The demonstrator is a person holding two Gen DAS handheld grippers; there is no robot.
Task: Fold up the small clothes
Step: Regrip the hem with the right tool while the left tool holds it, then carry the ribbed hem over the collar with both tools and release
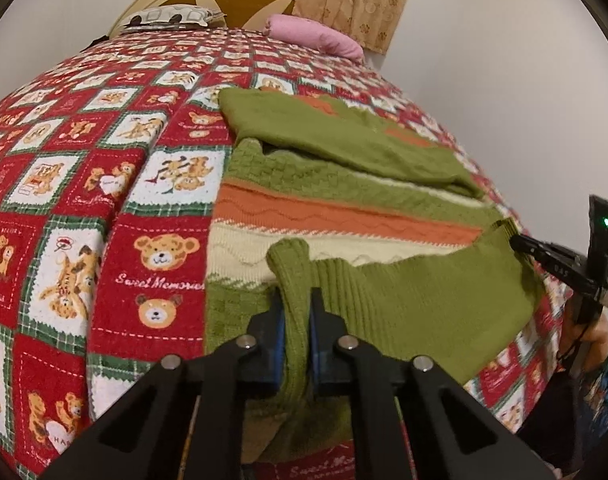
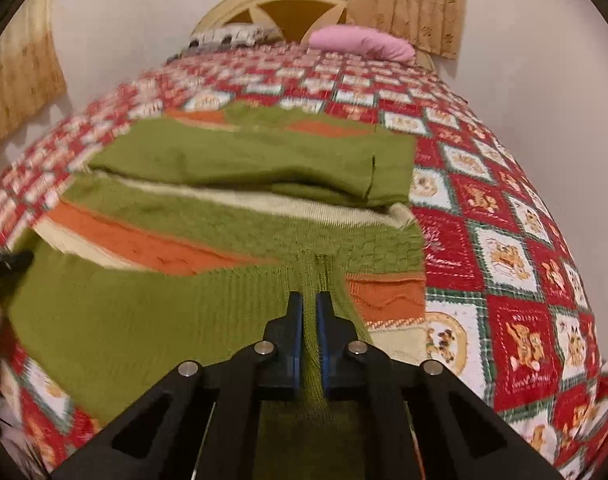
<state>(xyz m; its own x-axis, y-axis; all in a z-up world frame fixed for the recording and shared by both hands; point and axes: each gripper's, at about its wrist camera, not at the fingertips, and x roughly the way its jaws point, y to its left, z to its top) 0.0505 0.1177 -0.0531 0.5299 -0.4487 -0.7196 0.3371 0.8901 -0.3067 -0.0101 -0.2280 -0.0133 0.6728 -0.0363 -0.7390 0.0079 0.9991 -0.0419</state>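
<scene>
With both sleeves already across the sweater (image 1: 343, 200), our left claw (image 1: 296, 320) and right claw (image 2: 309, 320) each pinch its hem low in frame, the body fold still ahead.

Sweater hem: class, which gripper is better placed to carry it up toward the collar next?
Neither alone. The left gripper and right gripper are each shut on the sweater hem, so both should probably lift together.

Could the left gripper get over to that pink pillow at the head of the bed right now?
Probably not as things stand: the left gripper is shut on the green sweater, and the pink pillow lies far up the bed, though nothing blocks the way.
</scene>
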